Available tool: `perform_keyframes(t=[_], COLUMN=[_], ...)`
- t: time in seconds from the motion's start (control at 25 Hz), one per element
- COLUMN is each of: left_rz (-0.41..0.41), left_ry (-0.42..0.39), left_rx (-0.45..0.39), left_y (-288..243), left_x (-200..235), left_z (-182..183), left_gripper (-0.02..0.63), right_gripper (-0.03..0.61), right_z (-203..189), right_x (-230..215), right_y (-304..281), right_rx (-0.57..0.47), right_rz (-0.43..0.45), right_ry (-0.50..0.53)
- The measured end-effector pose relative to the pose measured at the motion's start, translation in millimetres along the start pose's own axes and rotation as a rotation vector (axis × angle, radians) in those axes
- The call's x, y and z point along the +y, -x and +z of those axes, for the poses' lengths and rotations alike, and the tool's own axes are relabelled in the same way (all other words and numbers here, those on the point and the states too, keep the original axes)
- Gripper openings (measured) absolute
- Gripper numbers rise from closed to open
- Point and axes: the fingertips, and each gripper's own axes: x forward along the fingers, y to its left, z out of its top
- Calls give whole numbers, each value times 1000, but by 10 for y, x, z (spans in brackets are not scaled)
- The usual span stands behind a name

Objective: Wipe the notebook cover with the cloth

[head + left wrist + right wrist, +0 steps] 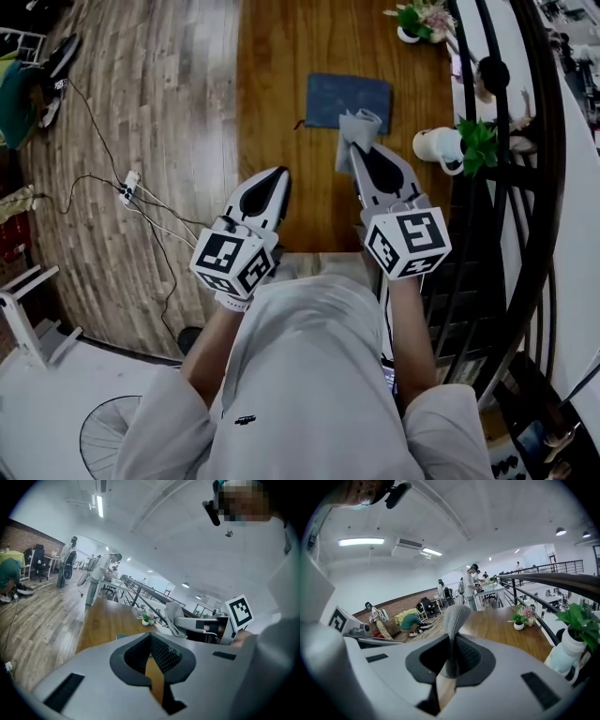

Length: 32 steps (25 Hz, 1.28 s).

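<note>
Our right tongs (362, 150) clench the grey cloth (361, 120) at the near edge of the blue notebook (337, 97), upper centre of the tabletop (281, 56), poised to wipe. Our left tongs (278, 174) hang back, closed and empty.

The notebook (348, 101) is dark slate blue, and the cloth (359, 127) is grey with a fine knit pattern. The surface (281, 94) is warm brown wood grain. The floor (159, 112) on the left is paler grey-brown planks. The left tongs (275, 178) and right tongs (362, 152) are pale grey with black lining. Their cubes (232, 258) are white with black square markers. The pot (437, 145) on the right is white, with green leaves.
</note>
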Motion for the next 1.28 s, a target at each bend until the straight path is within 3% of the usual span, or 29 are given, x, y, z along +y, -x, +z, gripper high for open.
perform_keyframes(t=[0.56, 0.88, 1.28], left_rz=[-41, -63, -87], left_ry=[-54, -85, -112], left_rx=[-99, -180, -221], left_y=[318, 558, 767], left_x=[-486, -763, -975], left_z=[473, 725, 924], left_gripper=[17, 17, 17], right_gripper=[35, 35, 35], right_z=[394, 659, 937], right_x=[83, 121, 179], right_y=[783, 1265, 1730], right_rx=[-104, -181, -276], right_rz=[-36, -64, -101], right_ry=[55, 145, 207])
